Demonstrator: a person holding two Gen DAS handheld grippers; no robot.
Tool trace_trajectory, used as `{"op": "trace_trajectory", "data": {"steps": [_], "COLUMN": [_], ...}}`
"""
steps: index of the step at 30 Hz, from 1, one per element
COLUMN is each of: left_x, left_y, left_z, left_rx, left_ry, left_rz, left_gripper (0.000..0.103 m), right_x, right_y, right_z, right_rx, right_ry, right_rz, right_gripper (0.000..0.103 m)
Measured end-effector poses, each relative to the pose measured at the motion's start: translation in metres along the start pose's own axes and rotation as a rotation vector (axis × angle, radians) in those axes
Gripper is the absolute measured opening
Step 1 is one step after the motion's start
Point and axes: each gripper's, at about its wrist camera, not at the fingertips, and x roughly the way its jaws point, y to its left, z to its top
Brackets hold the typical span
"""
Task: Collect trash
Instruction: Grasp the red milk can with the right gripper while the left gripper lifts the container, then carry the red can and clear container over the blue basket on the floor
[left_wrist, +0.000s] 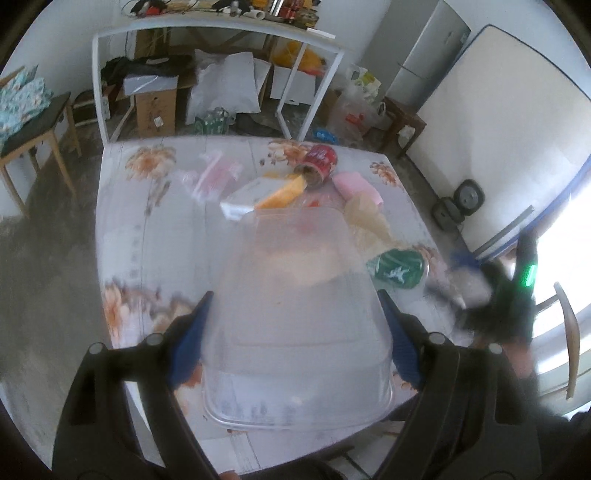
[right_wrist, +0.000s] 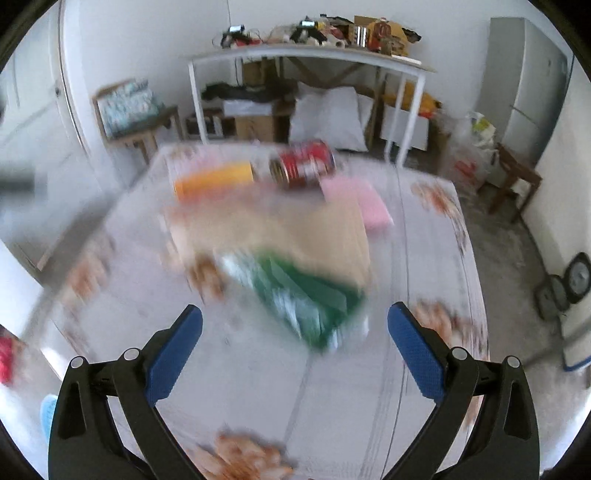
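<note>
The left gripper (left_wrist: 295, 306) has its blue ribbed pads pressed on both sides of a clear plastic tub (left_wrist: 295, 314), a smooth, cloudy box with rounded corners, held above the near edge of the flowered table (left_wrist: 147, 229). Past the tub's far rim lies the trash: a shiny red can (left_wrist: 319, 162) on its side, a yellow-and-white carton (left_wrist: 262, 194) just left of it, a soft pink packet (left_wrist: 356, 186) to its right, a crinkled tan wrapper (left_wrist: 367, 214), and nearer, right of the tub, a green can (left_wrist: 399, 267). The right gripper (right_wrist: 295, 332) hangs over the table with jaws wide and nothing between them; the green can is smeared by blur just ahead. A white-framed bench (left_wrist: 218, 33) stands beyond the table's far edge.
</note>
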Motion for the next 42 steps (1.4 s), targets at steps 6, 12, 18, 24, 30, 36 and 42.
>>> {"op": "trace_trajectory", "data": {"steps": [6, 12, 18, 24, 30, 36, 42], "left_x": [0.009, 0.023, 0.03, 0.034, 0.028, 0.021, 0.018], "left_y": [0.026, 0.042, 0.059, 0.071, 0.073, 0.074, 0.076], "left_z": [-0.029, -0.041, -0.041, -0.042, -0.044, -0.045, -0.049], "left_rx": [-0.068, -0.103, -0.124, -0.138, -0.139, -0.14, -0.154], "left_ry": [-0.015, -0.009, -0.014, -0.016, -0.026, -0.036, -0.039], "left_rz": [-0.051, -0.082, -0.099, -0.103, -0.106, -0.101, -0.092], "left_gripper": [0.08, 0.081, 0.081, 0.081, 0.081, 0.081, 0.081], "right_x": [0.055, 0.162, 0.229, 0.264, 0.287, 0.301, 0.296], "right_y": [-0.025, -0.032, -0.023, -0.006, -0.003, -0.003, -0.004], "right_z": [0.11, 0.175, 0.185, 0.192, 0.185, 0.179, 0.177], "right_rx": [0.26, 0.412, 0.49, 0.513, 0.545, 0.527, 0.505], "right_ry": [0.092, 0.268, 0.341, 0.379, 0.438, 0.455, 0.441], "right_rz": [0.075, 0.008, -0.071, -0.12, -0.117, -0.11, -0.083], "right_gripper": [0.098, 0.098, 0.098, 0.098, 0.094, 0.074, 0.067]}}
